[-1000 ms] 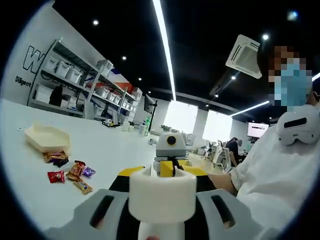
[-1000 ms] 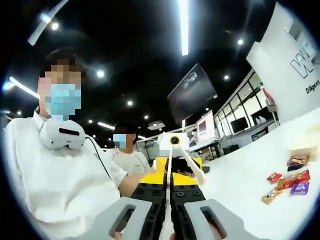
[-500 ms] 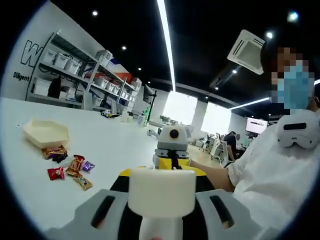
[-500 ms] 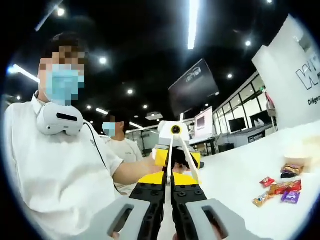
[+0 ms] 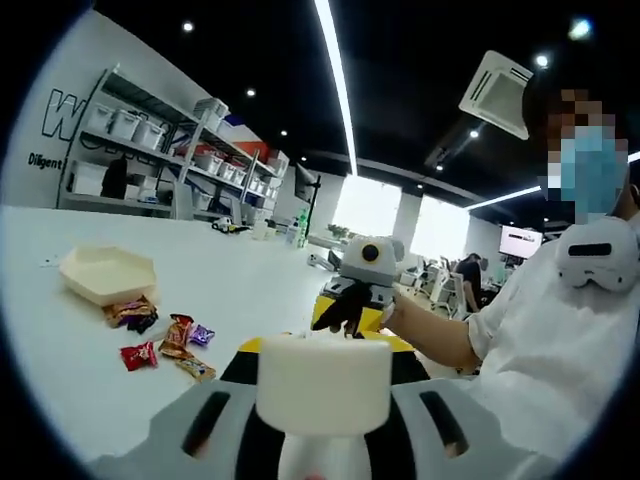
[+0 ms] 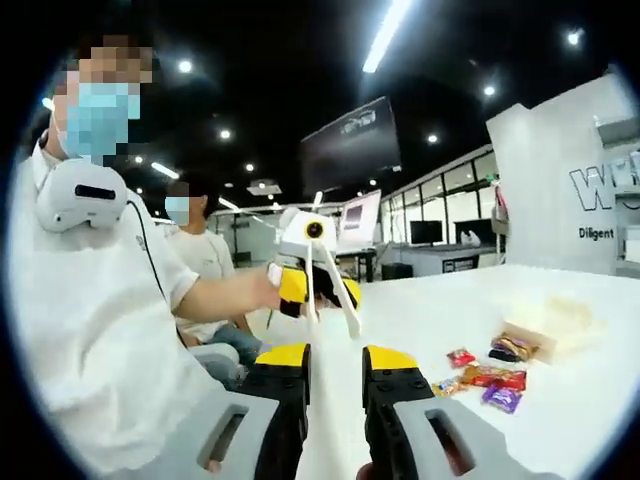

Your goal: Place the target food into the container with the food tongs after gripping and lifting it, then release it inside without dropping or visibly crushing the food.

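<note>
On the white counter [image 5: 230, 290] lies a shallow cream container [image 5: 105, 274]; its inside looks empty. The wrapped candies [image 5: 165, 340] lie in a loose group on the counter just beside it, none inside. The left gripper [image 5: 322, 385] has its jaws clamped on a white cylinder [image 5: 322, 380], the handle end of the food tongs [image 6: 330, 285], raised above the counter. The right gripper [image 6: 335, 400] has its jaws apart, with the two tong arms between them, and holds nothing firmly.
</note>
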Tool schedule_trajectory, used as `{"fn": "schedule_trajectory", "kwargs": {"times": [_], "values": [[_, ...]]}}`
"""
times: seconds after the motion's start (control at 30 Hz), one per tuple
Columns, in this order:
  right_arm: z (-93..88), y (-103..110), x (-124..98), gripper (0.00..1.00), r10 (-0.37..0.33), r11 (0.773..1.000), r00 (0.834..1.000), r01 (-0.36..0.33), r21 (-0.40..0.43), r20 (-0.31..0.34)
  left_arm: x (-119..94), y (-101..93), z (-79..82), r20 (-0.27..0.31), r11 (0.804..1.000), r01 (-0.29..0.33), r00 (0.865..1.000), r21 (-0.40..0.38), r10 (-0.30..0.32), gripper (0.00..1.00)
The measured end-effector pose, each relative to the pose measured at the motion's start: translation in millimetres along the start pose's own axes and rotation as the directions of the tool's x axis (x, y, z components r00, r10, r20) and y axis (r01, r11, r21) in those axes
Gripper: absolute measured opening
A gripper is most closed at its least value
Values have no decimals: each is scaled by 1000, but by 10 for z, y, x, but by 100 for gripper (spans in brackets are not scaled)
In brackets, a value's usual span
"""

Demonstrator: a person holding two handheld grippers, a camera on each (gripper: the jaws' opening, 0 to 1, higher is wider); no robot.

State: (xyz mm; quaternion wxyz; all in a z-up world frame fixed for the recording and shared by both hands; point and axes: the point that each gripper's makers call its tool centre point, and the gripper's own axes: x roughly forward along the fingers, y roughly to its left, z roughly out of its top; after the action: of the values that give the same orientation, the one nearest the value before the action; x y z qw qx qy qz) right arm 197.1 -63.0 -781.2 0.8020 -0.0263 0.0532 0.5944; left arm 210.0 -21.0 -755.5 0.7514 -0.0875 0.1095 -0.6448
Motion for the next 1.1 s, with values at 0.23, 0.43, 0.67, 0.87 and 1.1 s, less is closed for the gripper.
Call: {"fn": "schedule_trajectory", "kwargs": {"times": [0.23, 0.43, 0.67, 0.87, 1.1], "values": [[-198, -270, -20, 27, -173, 984, 970, 164, -65, -170, 24, 153, -14, -21, 1000, -25, 999, 17, 25, 23], [-200, -398, -44, 32, -245, 969, 944, 230, -90, -222, 31, 252, -24, -39, 998, -47, 998, 34, 48, 23], [-192, -442, -29, 36, -278, 959, 923, 251, -132, -265, 13, 387, -12, -45, 997, -67, 997, 48, 69, 23], [-161, -465, -12, 37, -272, 960, 923, 241, -143, -272, -15, 530, 4, -56, 994, -88, 994, 72, 92, 23], [-107, -543, 10, 40, -278, 958, 922, 246, -147, -269, -34, 766, 73, -62, 989, -107, 992, 98, 114, 23]]}}
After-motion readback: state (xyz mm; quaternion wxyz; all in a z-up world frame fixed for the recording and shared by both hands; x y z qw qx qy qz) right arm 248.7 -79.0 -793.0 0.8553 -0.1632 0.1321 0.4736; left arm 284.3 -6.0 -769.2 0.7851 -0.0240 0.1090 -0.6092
